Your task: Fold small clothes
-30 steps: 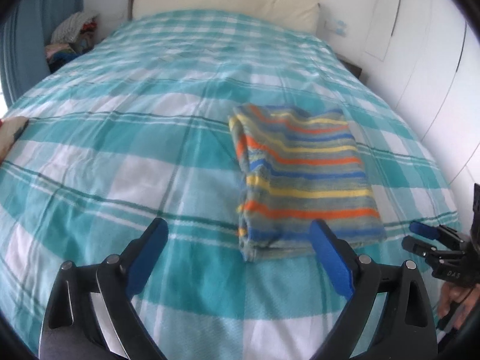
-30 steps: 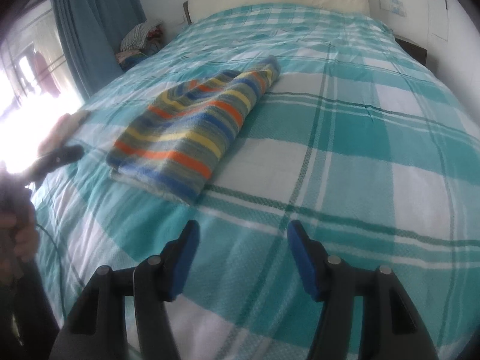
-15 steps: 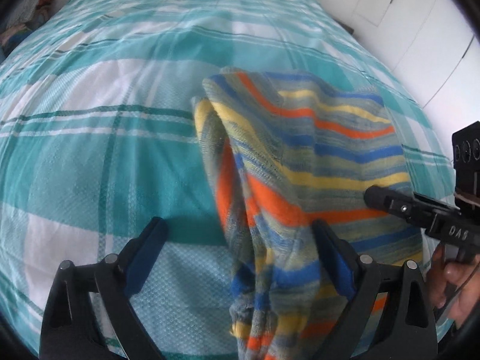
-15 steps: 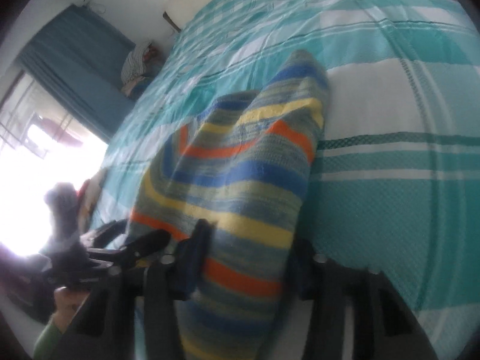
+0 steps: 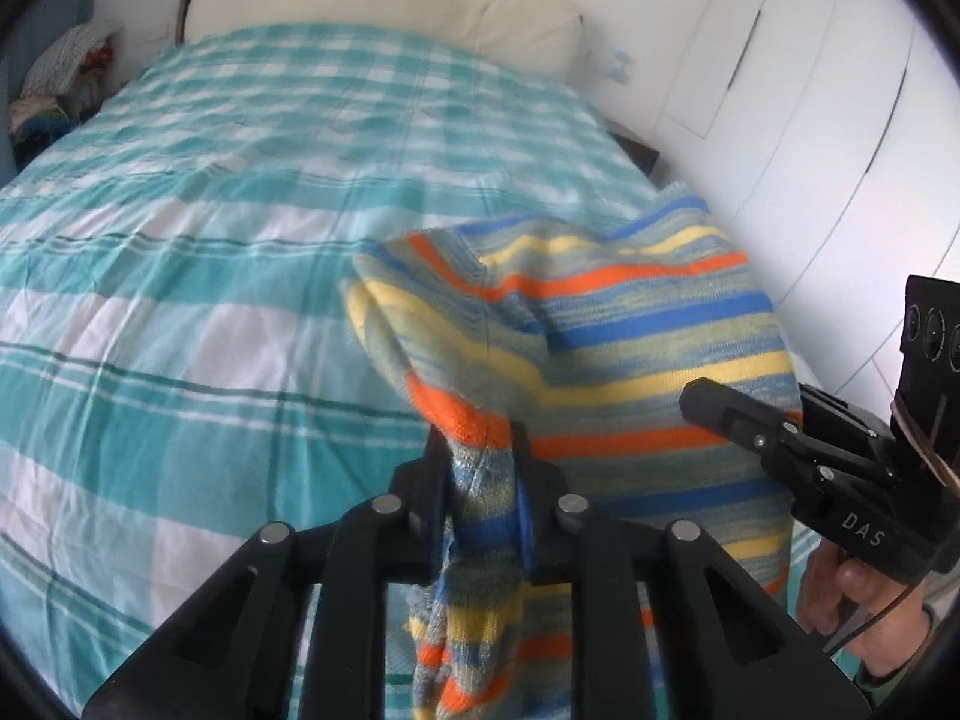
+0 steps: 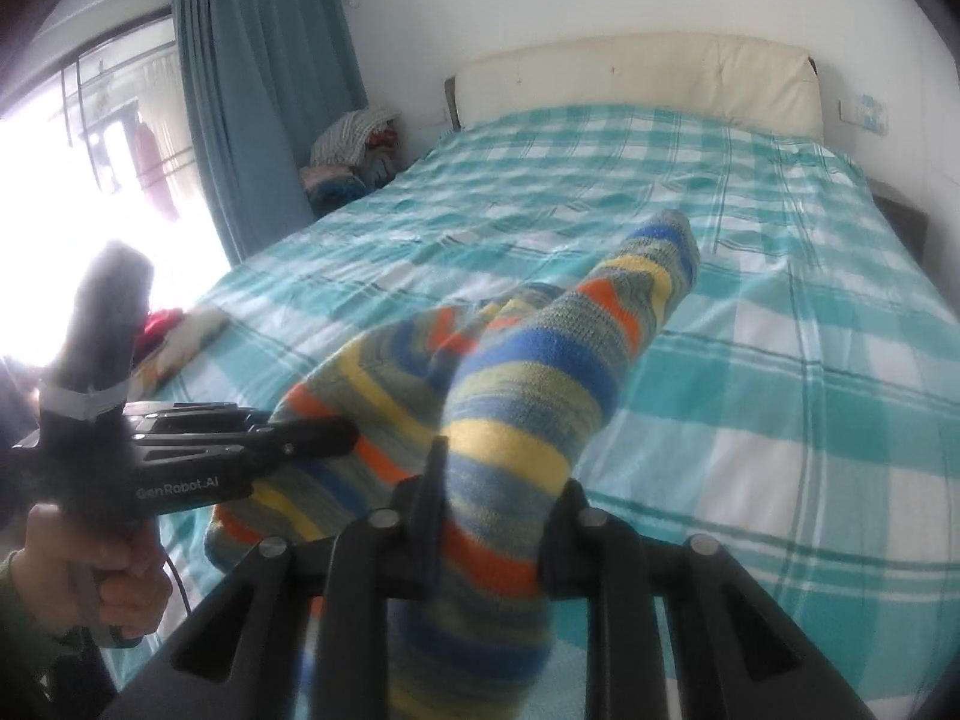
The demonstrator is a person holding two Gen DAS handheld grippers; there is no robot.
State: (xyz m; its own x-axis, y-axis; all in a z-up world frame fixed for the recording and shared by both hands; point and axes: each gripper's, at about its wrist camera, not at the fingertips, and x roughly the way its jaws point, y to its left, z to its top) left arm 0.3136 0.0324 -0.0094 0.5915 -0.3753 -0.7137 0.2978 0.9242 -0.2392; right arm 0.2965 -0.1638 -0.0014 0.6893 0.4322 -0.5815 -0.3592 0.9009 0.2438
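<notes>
Left gripper clamped on a bunched near corner of the striped knit garment, jaws just drawn together with the cloth pinched between them. Orange, yellow, blue and grey-green stripes running ahead of the fingertips and off to the right, toward the right gripper seen at that side. A loose tail of the same cloth hanging down below the left jaws. Garment lifted at the near edge; cannot tell whether the far edge rests on the bed.

Right gripper likewise closed on the garment, jaws just narrowed onto a thick fold that fills the gap between them. Folded cloth rising forward from the jaws to a blue-tipped corner ahead, over the teal-and-white checked bed cover. Left gripper off to the left, its tip against the cloth, held by a hand below it.

Far ahead of both grippers, a cream headboard. Ahead and to the left of the right gripper, a blue curtain and a pile of clothes beside the bed.
</notes>
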